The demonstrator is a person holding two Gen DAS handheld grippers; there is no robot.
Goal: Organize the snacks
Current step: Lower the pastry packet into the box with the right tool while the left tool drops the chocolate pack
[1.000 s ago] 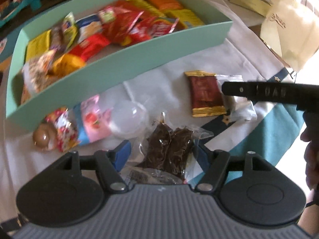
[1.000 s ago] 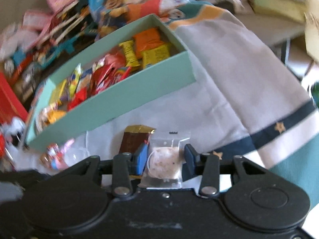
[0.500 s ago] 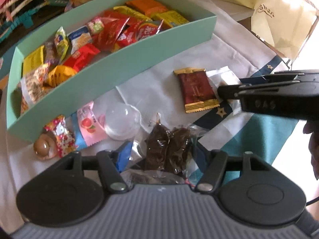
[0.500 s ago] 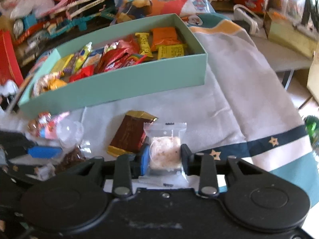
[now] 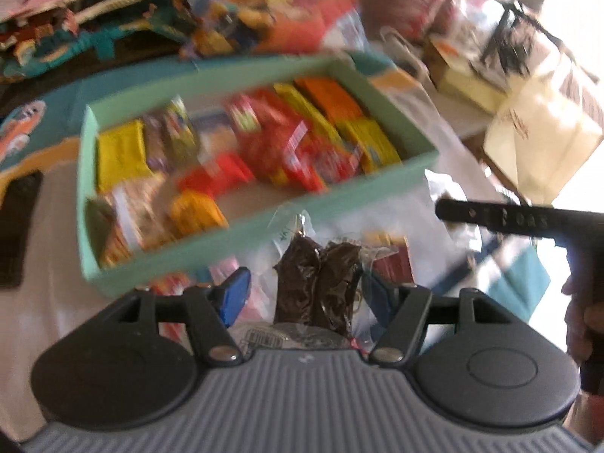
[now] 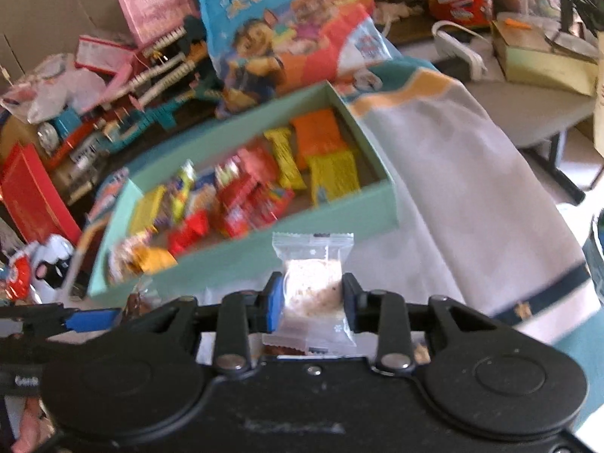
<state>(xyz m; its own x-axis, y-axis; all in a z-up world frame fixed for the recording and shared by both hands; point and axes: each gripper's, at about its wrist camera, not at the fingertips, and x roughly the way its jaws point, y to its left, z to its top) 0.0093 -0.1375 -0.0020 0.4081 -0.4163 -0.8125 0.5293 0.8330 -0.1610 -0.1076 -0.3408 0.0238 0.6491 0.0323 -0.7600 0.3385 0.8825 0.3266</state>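
My left gripper (image 5: 307, 294) is shut on a clear packet of dark brown snack (image 5: 321, 283) and holds it up in front of the mint-green box (image 5: 264, 222). My right gripper (image 6: 312, 300) is shut on a clear packet with a round white cake (image 6: 313, 290), lifted just short of the same box (image 6: 264, 253). The box is packed with red, yellow and orange snack packets. The right gripper's finger (image 5: 498, 219) shows at the right of the left wrist view. The left gripper's blue finger (image 6: 90, 319) shows at the left of the right wrist view.
A dark red wrapped bar (image 5: 392, 260) and other loose snacks lie on the white and teal cloth (image 6: 472, 204) below the box. A cartoon snack bag (image 6: 294, 37), toys and a red box (image 6: 30, 192) crowd the far side. A paper bag (image 5: 543, 139) stands right.
Both grippers have lifted their packets off the cloth and moved up toward the box. The box's inside now shows from higher up in both views.
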